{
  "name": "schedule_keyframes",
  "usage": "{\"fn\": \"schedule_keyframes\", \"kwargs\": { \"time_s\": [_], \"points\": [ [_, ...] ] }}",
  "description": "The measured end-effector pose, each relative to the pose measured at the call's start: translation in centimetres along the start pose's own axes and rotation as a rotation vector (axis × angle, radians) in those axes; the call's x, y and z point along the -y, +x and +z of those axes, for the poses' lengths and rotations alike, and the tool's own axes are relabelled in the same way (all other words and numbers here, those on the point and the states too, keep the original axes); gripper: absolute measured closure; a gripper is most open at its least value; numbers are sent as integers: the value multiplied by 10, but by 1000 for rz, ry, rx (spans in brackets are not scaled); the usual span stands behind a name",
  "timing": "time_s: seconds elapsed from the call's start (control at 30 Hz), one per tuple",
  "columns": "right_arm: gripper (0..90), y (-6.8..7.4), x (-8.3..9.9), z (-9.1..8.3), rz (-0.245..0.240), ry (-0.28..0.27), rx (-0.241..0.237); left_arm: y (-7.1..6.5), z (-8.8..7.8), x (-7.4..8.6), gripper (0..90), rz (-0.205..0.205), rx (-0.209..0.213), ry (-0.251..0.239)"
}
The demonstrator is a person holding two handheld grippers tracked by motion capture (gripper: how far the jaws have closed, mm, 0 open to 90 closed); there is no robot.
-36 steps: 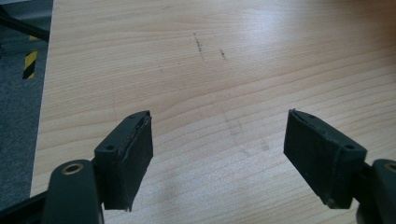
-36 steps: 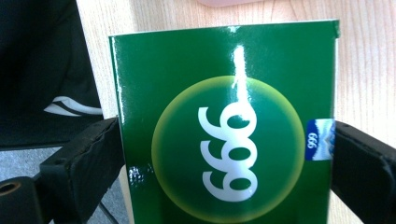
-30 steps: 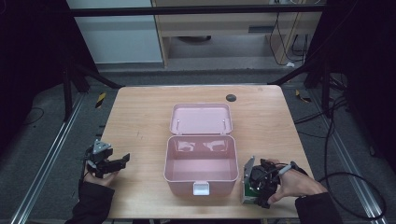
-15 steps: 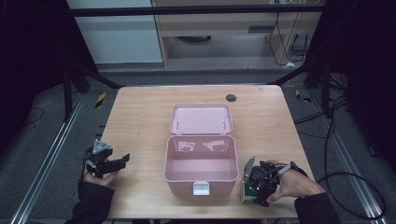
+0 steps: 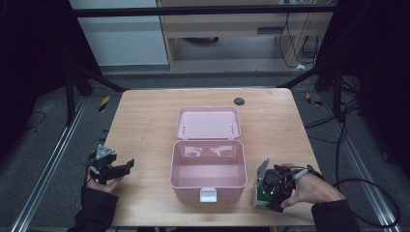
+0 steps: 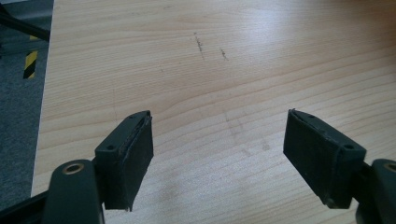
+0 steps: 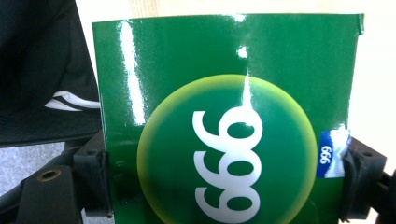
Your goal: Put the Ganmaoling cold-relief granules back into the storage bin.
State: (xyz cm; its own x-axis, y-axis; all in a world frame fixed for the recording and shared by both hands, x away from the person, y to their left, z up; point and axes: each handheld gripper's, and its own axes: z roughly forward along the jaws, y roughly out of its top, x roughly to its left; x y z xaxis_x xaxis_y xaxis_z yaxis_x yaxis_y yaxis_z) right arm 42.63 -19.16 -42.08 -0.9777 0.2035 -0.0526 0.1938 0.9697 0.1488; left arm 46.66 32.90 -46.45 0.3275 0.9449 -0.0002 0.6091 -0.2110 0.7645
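A pink plastic case (image 5: 207,171) lies open at the table's middle, its lid (image 5: 208,123) laid back flat and its tub bare. My right gripper (image 5: 268,191) is at the front right, just right of the case, shut on a green box (image 5: 261,192) (image 7: 224,135) printed with white "999" numerals. In the right gripper view both pads (image 7: 95,179) press the box's sides. My left gripper (image 5: 115,170) (image 6: 219,158) rests open at the front left edge over bare wood, nothing between its fingers.
The wooden table (image 5: 145,121) has a small dark round cap (image 5: 239,101) near its back edge. Metal rails and grey floor flank the table on both sides. Cables trail on the floor at right.
The right gripper with the green box has shifted slightly; the left gripper stays in place.
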Motion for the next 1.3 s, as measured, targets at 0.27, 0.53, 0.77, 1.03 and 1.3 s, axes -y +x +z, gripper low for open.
{"fn": "schedule_keyframes", "kwargs": {
  "time_s": [0.27,0.53,0.77,1.03,1.3],
  "points": [
    [164,-2,7,-35,16,-51,39,0,0,0,235,0,-1,0],
    [163,-5,3,-65,15,-69,73,-1,0,0,236,1,-1,1],
    [164,-8,-7,-89,3,-71,95,-1,0,0,236,4,0,4],
    [164,-12,-18,-114,-6,-79,107,0,0,0,236,1,0,1],
    [164,-17,-28,-129,-20,-85,117,0,0,0,236,1,1,2]
  ]
}}
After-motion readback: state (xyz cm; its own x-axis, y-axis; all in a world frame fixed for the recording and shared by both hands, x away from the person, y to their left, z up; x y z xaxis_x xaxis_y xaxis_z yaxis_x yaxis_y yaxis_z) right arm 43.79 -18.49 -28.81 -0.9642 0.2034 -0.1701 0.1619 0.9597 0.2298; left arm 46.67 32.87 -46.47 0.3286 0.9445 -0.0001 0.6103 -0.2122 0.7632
